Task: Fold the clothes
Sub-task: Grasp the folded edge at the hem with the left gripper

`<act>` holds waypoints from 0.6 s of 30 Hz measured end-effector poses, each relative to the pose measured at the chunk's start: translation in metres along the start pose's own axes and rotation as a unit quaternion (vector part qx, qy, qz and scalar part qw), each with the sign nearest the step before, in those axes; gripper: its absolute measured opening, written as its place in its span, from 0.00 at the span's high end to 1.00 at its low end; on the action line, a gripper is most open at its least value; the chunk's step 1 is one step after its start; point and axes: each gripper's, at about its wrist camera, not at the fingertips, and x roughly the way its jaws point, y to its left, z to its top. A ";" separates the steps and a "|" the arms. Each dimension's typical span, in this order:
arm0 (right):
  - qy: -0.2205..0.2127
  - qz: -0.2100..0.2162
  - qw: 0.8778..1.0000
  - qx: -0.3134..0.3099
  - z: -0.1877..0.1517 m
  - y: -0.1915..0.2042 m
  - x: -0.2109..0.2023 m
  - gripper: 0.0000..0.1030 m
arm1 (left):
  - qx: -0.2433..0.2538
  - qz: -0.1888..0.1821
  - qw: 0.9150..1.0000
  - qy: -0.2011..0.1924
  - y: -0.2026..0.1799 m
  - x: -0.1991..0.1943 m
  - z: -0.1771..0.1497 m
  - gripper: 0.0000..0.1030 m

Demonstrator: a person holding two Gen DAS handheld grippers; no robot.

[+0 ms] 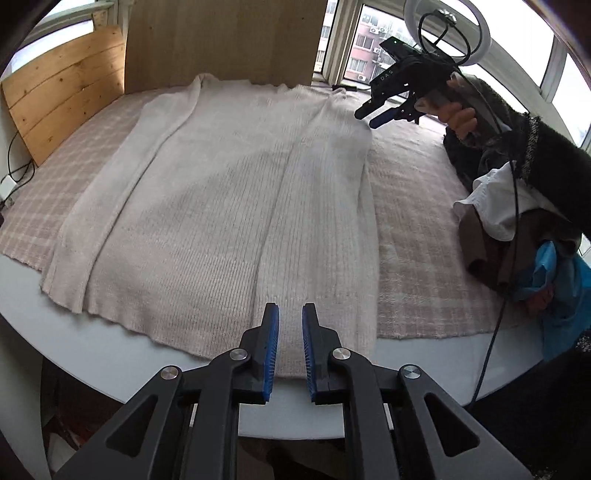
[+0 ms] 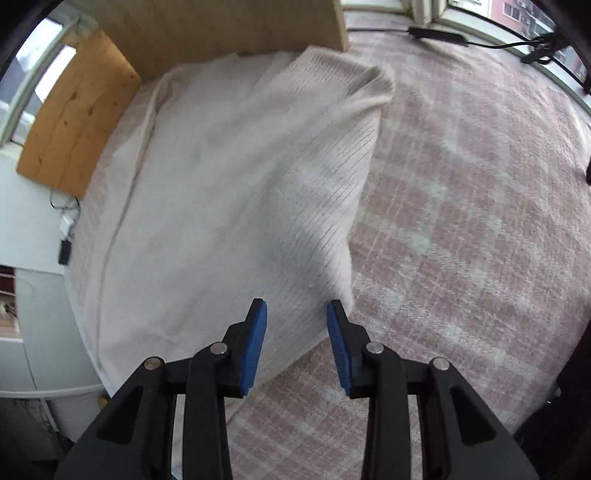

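A cream ribbed knit sweater (image 1: 207, 199) lies spread flat on a pink plaid blanket (image 1: 417, 221), its hem toward me and its neck at the far side. My left gripper (image 1: 290, 310) hovers open just above the near hem, nothing between its blue pads. A hand holds my right gripper (image 1: 373, 114) in the air over the sweater's far right shoulder. In the right wrist view the right gripper (image 2: 296, 310) is open and empty above the sweater (image 2: 236, 192), near its right edge, with the blanket (image 2: 461, 206) to the right.
The blanket covers a white round table (image 1: 110, 354). A pile of mixed clothes (image 1: 517, 229) sits at the right edge under a dark sleeve. Wooden boards (image 1: 66, 96) and a tall panel (image 1: 221, 37) stand behind the table. A ring light (image 1: 447, 29) and a cable (image 1: 506, 295) are at the right.
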 end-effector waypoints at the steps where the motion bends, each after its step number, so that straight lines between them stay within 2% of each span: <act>1: -0.018 0.003 1.000 0.008 0.001 -0.007 -0.010 0.61 | 0.008 -0.001 1.000 -0.004 -0.006 -0.004 0.001 0.81; 2: -0.024 0.009 1.000 0.016 0.002 -0.013 -0.014 0.56 | 0.015 0.000 1.000 -0.003 -0.010 -0.003 0.001 0.77; 3: -0.022 0.016 0.999 0.024 0.004 -0.018 -0.014 0.55 | 0.020 0.003 1.000 0.000 -0.013 0.000 0.001 0.70; 4: -0.020 0.024 0.999 0.032 0.006 -0.024 -0.013 0.55 | 0.025 0.005 1.000 0.003 -0.016 0.002 0.001 0.68; 12: 0.014 0.028 0.999 0.012 -0.002 -0.007 0.028 0.55 | 0.068 0.024 0.997 0.026 -0.041 0.024 -0.001 0.63; 14: 0.012 0.026 1.000 0.005 -0.003 -0.002 0.031 0.55 | 0.079 0.028 0.996 0.031 -0.047 0.029 -0.001 0.77; 15: 0.012 0.025 1.000 0.000 -0.004 0.000 0.032 0.55 | 0.084 0.031 0.995 0.034 -0.050 0.032 -0.001 0.93; 16: 0.014 0.025 1.000 -0.003 -0.004 0.002 0.033 0.55 | 0.076 0.025 0.996 0.036 -0.048 0.033 -0.001 0.97; 17: 0.014 0.026 1.000 -0.004 -0.004 0.004 0.034 0.56 | 0.065 0.014 0.997 0.034 -0.044 0.030 -0.001 0.98; 18: 0.014 0.027 1.000 -0.005 -0.004 0.006 0.034 0.71 | 0.051 0.006 0.998 0.028 -0.039 0.026 0.001 0.98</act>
